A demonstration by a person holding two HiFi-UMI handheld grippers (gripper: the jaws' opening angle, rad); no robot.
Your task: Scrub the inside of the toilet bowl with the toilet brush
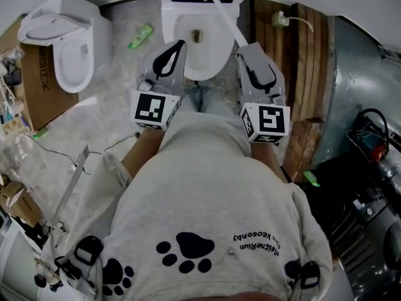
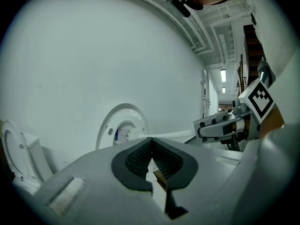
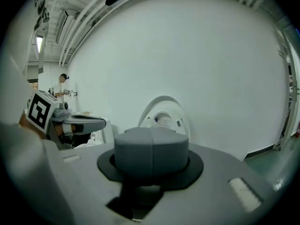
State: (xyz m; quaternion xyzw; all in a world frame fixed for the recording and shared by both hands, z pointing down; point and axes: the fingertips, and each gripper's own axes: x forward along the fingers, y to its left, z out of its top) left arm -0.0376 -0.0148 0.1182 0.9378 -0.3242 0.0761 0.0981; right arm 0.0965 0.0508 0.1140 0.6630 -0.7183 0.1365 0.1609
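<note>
Head view: left gripper [image 1: 180,44] pinched together, empty, over toilet bowl [image 1: 213,58]; right gripper [image 1: 242,47] closed, seemingly clamping toilet brush [image 1: 221,9].

Straight ahead on the floor [image 1: 106,111], against the wall: toilet [image 1: 216,58], lid [image 2: 123,116] raised behind the bowl. Left of it, well apart: second toilet [image 1: 75,49], with a cardboard box [image 1: 39,89] just beside its left. Between the two toilets, on the floor: small packet [image 1: 141,36]. Just right of the middle toilet: wooden planks [image 1: 307,55], a plug [image 1: 280,19] on their far end. Further right: coiled cable [image 1: 369,133]. Over the near rim: left gripper [image 1: 180,44] at the bowl's left, right gripper [image 1: 241,47] at its right. Slanting across the bowl's right side, from the far end down to the right gripper's tip: brush handle [image 1: 222,10].
</note>
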